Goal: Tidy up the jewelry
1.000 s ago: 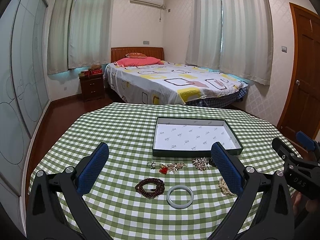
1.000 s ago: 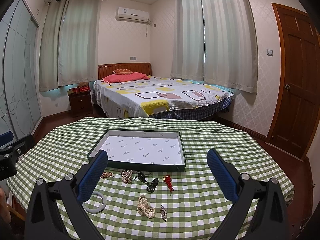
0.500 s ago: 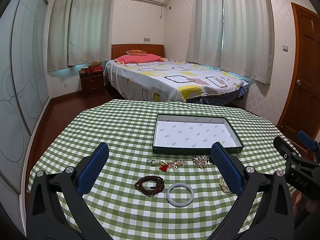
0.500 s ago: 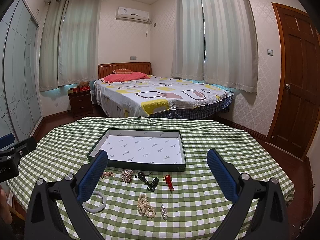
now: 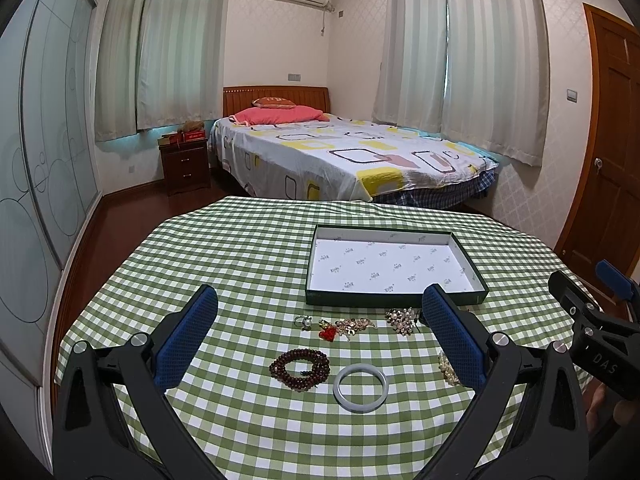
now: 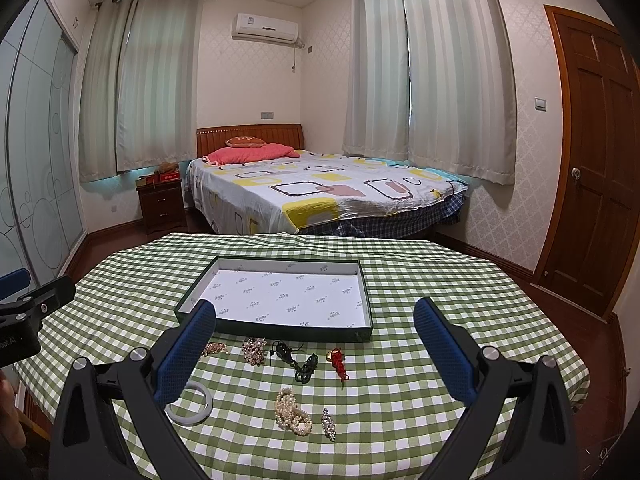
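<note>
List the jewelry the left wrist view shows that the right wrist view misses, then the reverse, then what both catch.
Only the left wrist view shows the dark red beaded bracelet and the small silver ring.

Only the right wrist view shows the dark green cord necklace and the small silver brooch; it also shows the whole cream pearl strand, of which the left view catches just an edge.

Both show the pale grey-green bangle, the pearl cluster brooch and the shallow green-rimmed box, with nothing in it.
</note>
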Tool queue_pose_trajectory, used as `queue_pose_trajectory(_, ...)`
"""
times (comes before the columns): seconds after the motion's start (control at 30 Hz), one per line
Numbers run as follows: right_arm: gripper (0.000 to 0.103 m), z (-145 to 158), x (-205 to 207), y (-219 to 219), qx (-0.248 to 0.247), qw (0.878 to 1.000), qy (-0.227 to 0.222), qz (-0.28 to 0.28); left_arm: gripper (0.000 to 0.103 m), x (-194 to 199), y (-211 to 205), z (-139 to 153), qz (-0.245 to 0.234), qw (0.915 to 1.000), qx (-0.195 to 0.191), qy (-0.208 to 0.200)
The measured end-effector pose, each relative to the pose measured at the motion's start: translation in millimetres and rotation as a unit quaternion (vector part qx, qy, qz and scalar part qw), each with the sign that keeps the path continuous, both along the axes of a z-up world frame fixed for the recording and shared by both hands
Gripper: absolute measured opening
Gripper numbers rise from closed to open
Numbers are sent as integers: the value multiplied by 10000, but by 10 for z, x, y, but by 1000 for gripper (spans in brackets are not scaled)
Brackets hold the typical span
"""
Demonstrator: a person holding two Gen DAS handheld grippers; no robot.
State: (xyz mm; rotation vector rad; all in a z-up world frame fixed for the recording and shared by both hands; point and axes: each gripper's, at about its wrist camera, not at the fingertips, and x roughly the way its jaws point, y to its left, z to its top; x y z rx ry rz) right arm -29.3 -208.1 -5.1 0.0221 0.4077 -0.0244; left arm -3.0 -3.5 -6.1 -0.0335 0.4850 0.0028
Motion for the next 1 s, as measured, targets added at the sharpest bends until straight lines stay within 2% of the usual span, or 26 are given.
queue_pose_trajectory(0.73, 97, -8, 6, 4, -2, 10000, -2, -3, 100, 11, 3, -26, 3, 10000, -7, 58)
queue_pose_trajectory(1.0, 97, -111, 45, -14, 4, 10000, 11, -20, 100, 118, 33, -154, 37, 9998, 3, 176)
